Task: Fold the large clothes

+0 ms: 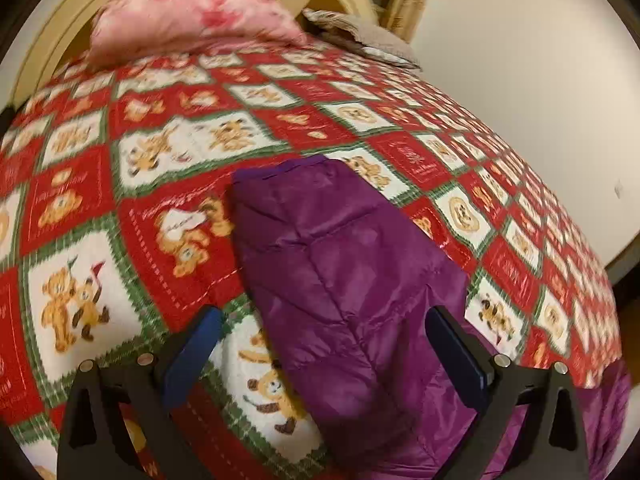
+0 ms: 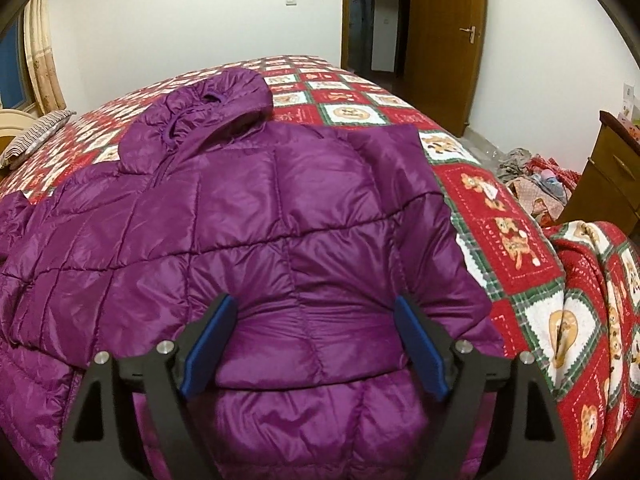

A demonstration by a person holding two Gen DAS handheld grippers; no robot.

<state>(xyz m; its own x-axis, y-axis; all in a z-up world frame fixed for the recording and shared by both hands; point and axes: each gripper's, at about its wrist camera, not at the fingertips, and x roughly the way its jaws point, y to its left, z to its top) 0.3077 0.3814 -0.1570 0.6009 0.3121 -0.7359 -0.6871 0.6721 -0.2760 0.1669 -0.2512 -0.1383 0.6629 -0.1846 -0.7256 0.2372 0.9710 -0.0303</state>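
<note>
A purple quilted puffer jacket point(image 2: 248, 232) lies spread on a bed with a red, white and green teddy-bear quilt point(image 2: 516, 248). Its hood point(image 2: 212, 100) points toward the far side. One sleeve point(image 2: 404, 184) is folded over the body on the right. In the left wrist view the other sleeve point(image 1: 340, 256) lies stretched out on the quilt point(image 1: 120, 208), its cuff at the far end. My left gripper point(image 1: 324, 344) is open, its blue pads either side of that sleeve, holding nothing. My right gripper point(image 2: 312, 328) is open above the jacket's lower body, holding nothing.
A pink pillow point(image 1: 192, 20) and a grey striped pillow point(image 1: 360, 32) lie by the cream headboard point(image 1: 52, 28). A white wall runs along the bed's far side. A wooden door point(image 2: 444, 40), a brown cabinet point(image 2: 608, 176) and a pile of cloth on the floor point(image 2: 536, 184) are at right.
</note>
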